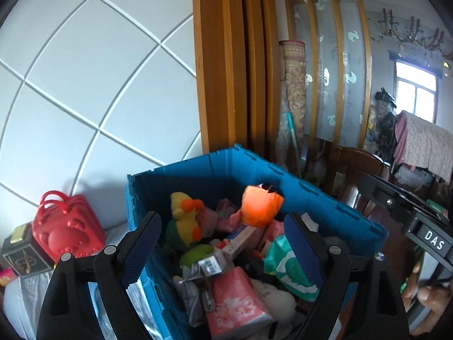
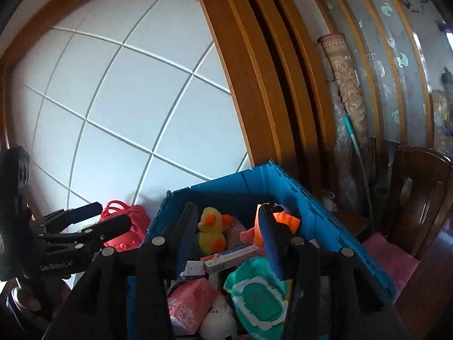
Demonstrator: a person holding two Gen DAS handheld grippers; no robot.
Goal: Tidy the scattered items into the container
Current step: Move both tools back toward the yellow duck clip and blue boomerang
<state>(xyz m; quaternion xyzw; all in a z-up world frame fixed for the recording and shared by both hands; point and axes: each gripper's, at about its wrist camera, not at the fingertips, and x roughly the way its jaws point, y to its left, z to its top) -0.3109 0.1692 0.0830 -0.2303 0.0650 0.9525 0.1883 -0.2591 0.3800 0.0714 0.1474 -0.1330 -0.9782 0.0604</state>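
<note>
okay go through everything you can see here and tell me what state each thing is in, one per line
blue crate: lid off, nearly full
left gripper: open, nothing between its fingers
right gripper: open, empty, above the crate
yellow duck plush: lying in the crate
wet wipes pack: in the crate, flap shut
red bag: upright, outside the crate

A: What's the worktop like?
B: A white cloth (image 1: 19, 297) covers it.
A: And directly on it?
B: A blue crate (image 1: 311, 198), full. Left of it a red bag (image 1: 68, 232), and a dark box (image 1: 22, 255) touching the bag.
</note>
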